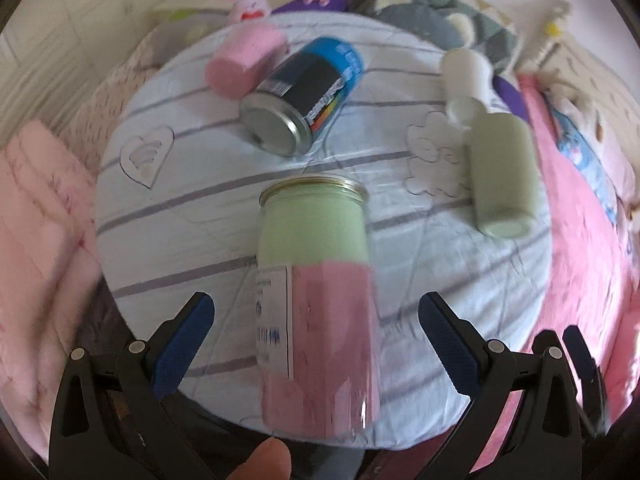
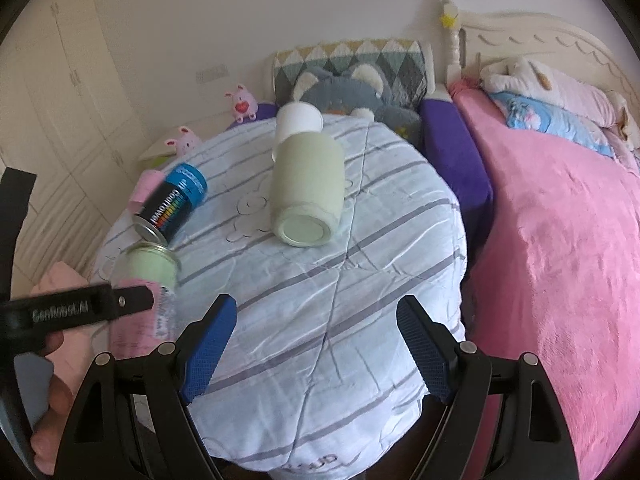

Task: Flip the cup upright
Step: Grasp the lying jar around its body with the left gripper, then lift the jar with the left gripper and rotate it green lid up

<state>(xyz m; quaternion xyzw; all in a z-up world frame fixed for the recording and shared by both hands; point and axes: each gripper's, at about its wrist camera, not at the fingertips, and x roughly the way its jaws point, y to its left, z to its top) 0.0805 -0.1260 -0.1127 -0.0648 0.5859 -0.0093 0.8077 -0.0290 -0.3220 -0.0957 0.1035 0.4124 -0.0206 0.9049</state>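
**Inspector A:** Between the left gripper's [image 1: 316, 336] fingers [image 1: 184, 344], near edge of the round bench [image 1: 168, 240]: one clear cup [image 1: 314, 300], contents green at the far end and pink at the near end, white label on its left side. Its rim points away from the camera. Motion blur prevents a firm reading of its tilt or of whether it rests on the cloth.

**Inspector B:** Finger state, left?

**Inspector A:** Spread wide. Both blue pads stand clear of the cup's sides, with cloth visible in the gaps. Nothing is gripped.

**Inspector B:** And the right gripper [image 2: 316, 344]?

**Inspector A:** Also spread apart, fingers [image 2: 210, 344] over the near part of the striped cloth, holding nothing. From that view the cup [image 2: 150, 272] sits at the bench's [image 2: 360, 280] left edge, partly behind the left gripper's black body.

**Inspector B:** Other items on the bench?

**Inspector A:** A blue and black can [image 1: 300, 96] lies on its side beyond the cup, metal end toward the near side. A pink cylinder [image 1: 244, 64] lies just beyond it to the left, apparently touching. To the right, a pale green bottle [image 1: 500, 176] lies on its side, with a white cup [image 1: 466, 66] at its far end. A bed with a pink blanket [image 2: 560, 240] stands right of the bench.
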